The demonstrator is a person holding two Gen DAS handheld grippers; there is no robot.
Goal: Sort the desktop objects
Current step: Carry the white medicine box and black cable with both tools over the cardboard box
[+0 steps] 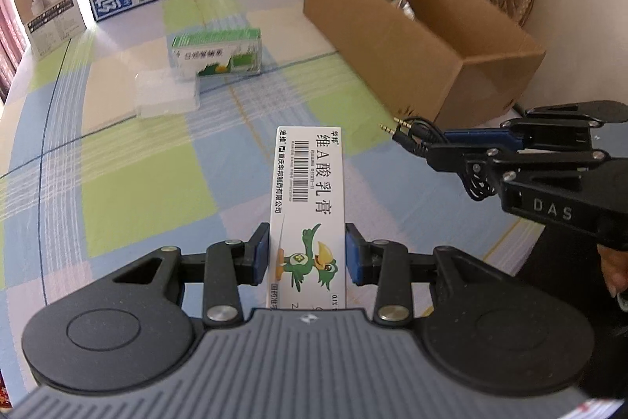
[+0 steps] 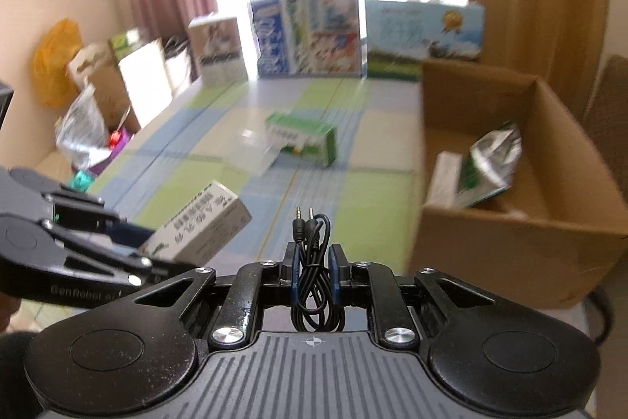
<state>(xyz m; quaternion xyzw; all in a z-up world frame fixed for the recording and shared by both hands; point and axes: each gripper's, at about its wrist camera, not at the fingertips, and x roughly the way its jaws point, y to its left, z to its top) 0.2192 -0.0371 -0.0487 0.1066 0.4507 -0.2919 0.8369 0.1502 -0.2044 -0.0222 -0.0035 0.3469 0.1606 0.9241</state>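
Open cardboard box [image 1: 424, 38] at counter [image 1: 117, 160] right edge. Left claw [image 1: 307, 254] clamps ointment carton [image 1: 310, 199] aloft; right claw [image 2: 314, 271] pinches coiled audio cable [image 2: 312, 262] beside box.

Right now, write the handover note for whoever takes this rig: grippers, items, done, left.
Left gripper: shut on the long white ointment carton with a green bird print, held above the table.
Right gripper: shut on the coiled black audio cable, plugs pointing forward.
Open brown cardboard box: to the right, already holding a silver foil pouch and a white carton.
Still on the checked tablecloth: a green-and-white carton and, just in front of it, a clear plastic case.
Left: probably box both held items, then those two.
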